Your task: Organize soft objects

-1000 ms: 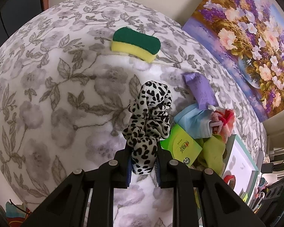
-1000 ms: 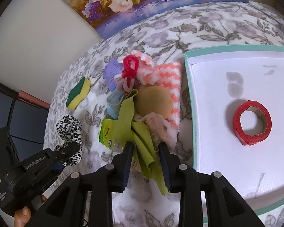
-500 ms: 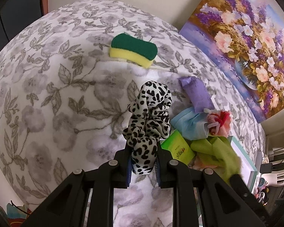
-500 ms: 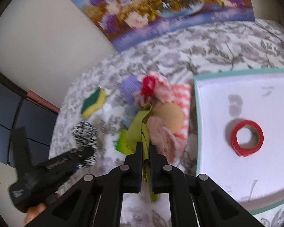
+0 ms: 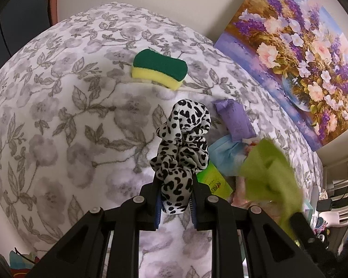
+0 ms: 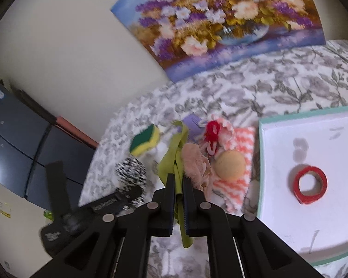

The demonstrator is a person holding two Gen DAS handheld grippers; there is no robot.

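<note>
1. Left wrist view: The left claw is clamped on the leopard-print scrunchie, which is held above the floral tabletop.
2. Left wrist view: A green-and-yellow sponge lies alone on the cloth, well apart from the pile. A purple packet, a blue cloth and a green packet are seen lying close together beside the scrunchie. A blurred green cloth is seen raised over them.
3. Right wrist view: The right claw is clamped on the green cloth, which hangs between the jaws and trails below them.
4. Right wrist view: A pink fluffy piece, a tan round puff, an orange-and-white cloth and a red-and-white knitted item are left on the tabletop, just beside the tray.
5. Right wrist view: The white tray with a teal rim holds only a red tape roll; no soft object is seen inside it.
6. Progress is judged as early: two items are gripped, none is seen sorted, and most of the pile is left.
</note>
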